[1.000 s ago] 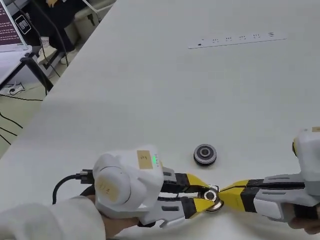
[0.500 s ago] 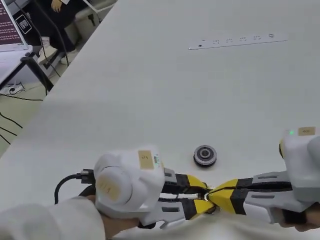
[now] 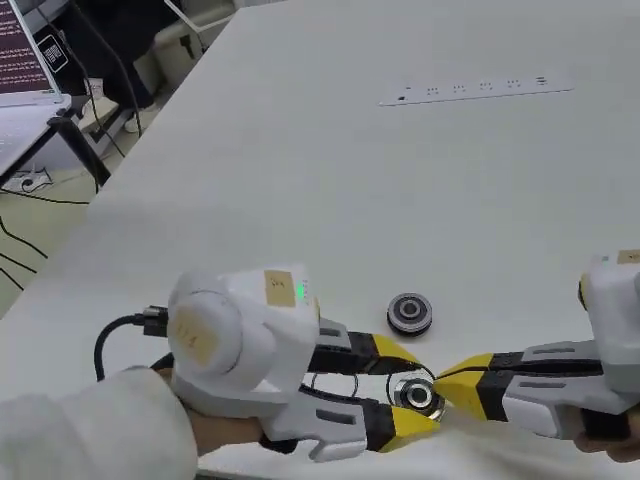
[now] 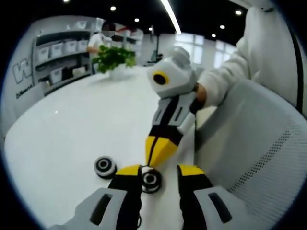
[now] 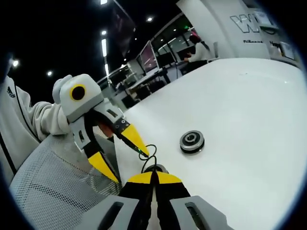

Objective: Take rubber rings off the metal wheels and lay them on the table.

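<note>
Spread left fingers (image 3: pixel 397 352) flank the wheel (image 3: pixel 415 396), silver with dark hub; right fingers (image 3: pixel 465 384) pressed together at its rim; black ring (image 5: pixel 149 154) loops loose.

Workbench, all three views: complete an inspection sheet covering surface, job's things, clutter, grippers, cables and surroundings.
Surface: white table, smooth.
Job's things: far wheel lies alone, dark-rimmed; near wheel sits between the grippers, with a thin rubber ring looped loose beside it.
Clutter: socket strip.
Grippers: left gripper open around the near wheel; right gripper shut, tips at that wheel.
Cables: black cable behind the left gripper; floor cables.
Surroundings: screen, plant, mesh chair.
</note>
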`<move>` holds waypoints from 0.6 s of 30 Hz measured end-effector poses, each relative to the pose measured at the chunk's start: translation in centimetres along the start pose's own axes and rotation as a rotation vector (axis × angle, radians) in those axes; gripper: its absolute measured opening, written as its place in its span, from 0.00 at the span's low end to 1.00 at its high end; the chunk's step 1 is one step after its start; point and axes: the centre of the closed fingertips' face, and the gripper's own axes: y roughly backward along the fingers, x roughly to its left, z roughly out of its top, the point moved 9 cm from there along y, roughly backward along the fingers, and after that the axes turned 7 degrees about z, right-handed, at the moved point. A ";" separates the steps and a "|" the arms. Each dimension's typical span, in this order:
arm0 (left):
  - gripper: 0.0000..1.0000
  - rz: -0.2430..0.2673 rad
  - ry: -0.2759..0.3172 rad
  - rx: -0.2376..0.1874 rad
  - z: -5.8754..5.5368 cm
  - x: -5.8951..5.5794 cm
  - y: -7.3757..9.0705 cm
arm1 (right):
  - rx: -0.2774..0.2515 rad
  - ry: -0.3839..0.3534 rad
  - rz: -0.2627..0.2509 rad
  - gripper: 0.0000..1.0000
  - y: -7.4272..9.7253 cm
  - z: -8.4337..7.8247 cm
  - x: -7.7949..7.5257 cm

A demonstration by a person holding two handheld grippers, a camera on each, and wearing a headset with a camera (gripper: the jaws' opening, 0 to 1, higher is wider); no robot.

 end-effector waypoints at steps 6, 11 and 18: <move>0.39 0.066 -0.005 -0.036 2.0 0.3 2.5 | -0.007 0.004 -0.003 0.00 0.8 0.4 0.3; 0.43 0.100 -0.023 -0.031 2.5 -0.1 5.2 | -0.021 0.002 0.006 0.00 1.3 0.7 0.7; 0.53 0.191 -0.014 -0.025 1.8 -0.2 8.8 | -0.019 0.016 0.003 0.00 1.7 1.4 1.8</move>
